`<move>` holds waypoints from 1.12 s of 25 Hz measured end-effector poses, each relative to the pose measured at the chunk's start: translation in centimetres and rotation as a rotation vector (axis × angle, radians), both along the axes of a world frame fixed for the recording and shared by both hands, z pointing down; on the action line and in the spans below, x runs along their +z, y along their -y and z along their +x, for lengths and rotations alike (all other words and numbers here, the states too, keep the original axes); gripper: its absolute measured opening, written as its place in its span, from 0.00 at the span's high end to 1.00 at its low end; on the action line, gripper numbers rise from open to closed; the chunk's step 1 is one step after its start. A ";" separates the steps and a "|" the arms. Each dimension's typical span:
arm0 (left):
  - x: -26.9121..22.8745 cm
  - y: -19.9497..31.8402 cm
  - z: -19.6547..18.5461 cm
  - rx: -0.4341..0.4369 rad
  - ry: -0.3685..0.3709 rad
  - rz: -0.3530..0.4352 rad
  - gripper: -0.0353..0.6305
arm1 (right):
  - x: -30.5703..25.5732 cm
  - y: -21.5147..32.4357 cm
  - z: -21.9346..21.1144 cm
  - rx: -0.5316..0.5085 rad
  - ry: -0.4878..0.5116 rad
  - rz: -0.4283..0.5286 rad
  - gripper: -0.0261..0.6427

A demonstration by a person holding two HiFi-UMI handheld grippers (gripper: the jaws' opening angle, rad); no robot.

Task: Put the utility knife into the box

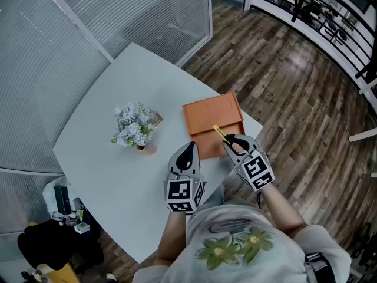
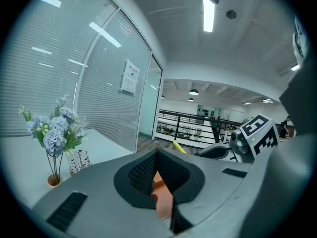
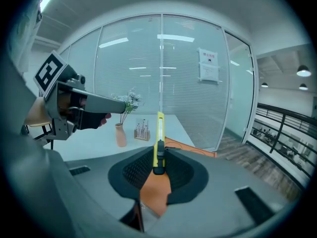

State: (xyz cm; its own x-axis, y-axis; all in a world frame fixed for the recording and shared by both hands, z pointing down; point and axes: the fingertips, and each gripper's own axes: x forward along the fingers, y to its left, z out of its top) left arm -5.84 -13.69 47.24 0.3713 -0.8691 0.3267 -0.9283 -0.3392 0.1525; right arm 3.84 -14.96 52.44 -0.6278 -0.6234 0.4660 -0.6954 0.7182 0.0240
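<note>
An orange box (image 1: 212, 121) lies flat on the white table (image 1: 106, 170), near its right edge. My right gripper (image 1: 231, 141) is shut on a yellow utility knife (image 1: 220, 134), which sticks out over the box's near right part. In the right gripper view the knife (image 3: 159, 133) stands upright between the pads, with the box (image 3: 194, 147) below and beyond it. To the left, my left gripper (image 1: 188, 153) hovers at the box's near left corner, its jaws together and holding nothing. Through it the box (image 2: 161, 196) shows just below, and the knife (image 2: 179, 147) appears to the right.
A small vase of pale blue flowers (image 1: 133, 128) and a little card stand (image 1: 155, 118) sit left of the box. Glass partitions with blinds (image 1: 70, 34) border the table's far side. Wood floor (image 1: 294, 99) lies past the right edge; a dark bag (image 1: 56, 240) sits at the lower left.
</note>
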 end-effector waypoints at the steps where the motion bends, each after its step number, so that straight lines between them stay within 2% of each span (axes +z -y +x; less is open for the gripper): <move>1: 0.1 0.1 0.0 -0.002 0.001 -0.002 0.95 | 0.2 0.1 -0.1 -0.005 -0.002 0.000 0.85; 12: 0.7 0.3 -0.6 -0.026 0.018 -0.012 0.95 | 2.9 0.2 -0.5 -0.050 -0.054 -0.066 0.85; 19: 1.3 0.6 -0.8 -0.010 0.061 -0.025 0.94 | 4.3 0.7 -1.3 -0.089 -0.102 -0.094 0.85; 28: 1.9 1.0 -1.4 -0.035 0.053 -0.042 0.95 | 6.3 0.8 -2.3 -0.158 -0.167 -0.118 0.85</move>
State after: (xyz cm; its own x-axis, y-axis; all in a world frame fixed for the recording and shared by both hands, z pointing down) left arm -7.24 -14.67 49.09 0.3218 -0.8664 0.3817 -0.9467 -0.3004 0.1162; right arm 1.51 -15.79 58.74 -0.6216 -0.4591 0.6347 -0.5679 0.8222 0.0386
